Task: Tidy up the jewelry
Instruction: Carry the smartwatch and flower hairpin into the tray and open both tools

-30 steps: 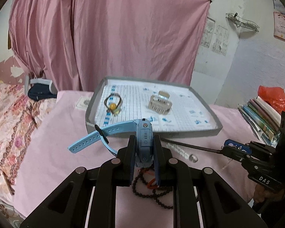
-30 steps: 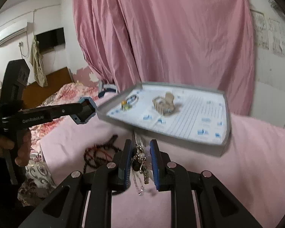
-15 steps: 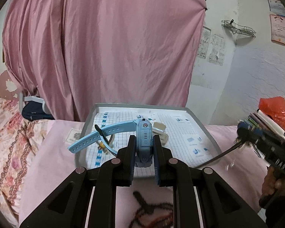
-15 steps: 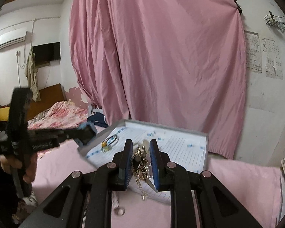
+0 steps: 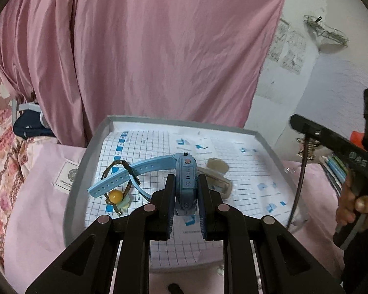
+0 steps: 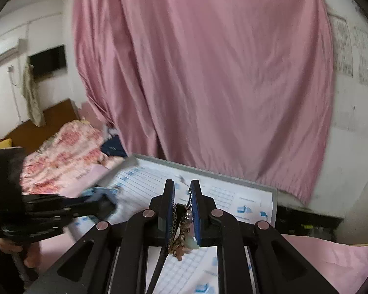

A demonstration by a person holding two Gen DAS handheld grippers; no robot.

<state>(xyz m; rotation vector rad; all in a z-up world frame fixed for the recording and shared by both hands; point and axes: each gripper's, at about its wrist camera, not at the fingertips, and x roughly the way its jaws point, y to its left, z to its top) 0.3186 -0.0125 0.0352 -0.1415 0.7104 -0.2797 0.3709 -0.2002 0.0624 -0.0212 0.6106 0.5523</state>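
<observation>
Left claw [image 5: 186, 196] is clamped on 1 blue watch [image 5: 185, 176], body pinched between the 2 fingers, with its strap [image 5: 125, 176] sticking out to the left above the tray. Right claw [image 6: 182, 210] is pinched narrow around 1 tangled bunch of chain jewelry [image 6: 181, 230], which hangs down between its pads over the tray's right half; how many chains are in that bunch is hard to tell. From the left wrist view the same claw shows at the right edge, with a hand [image 5: 355, 208] gripping its handle and a dark cord [image 5: 300, 183] dangling down toward the tray's right rim.

Grey tray [image 5: 73, 191] sits on a pink-covered desk [image 5: 41, 210] and is lined with a gridded paper sheet [image 5: 245, 171]. Inside it lie 2 pieces: 1 ring-shaped bangle with an amber bead [image 5: 116, 196] on the left, partly under the watch strap, and 1 pale beige clip-like piece [image 5: 218, 174] just right of the watch body. Behind everything hangs 1 big pink curtain [image 5: 147, 49], and a floral bedspread [image 6: 66, 147] shows off to the left.
</observation>
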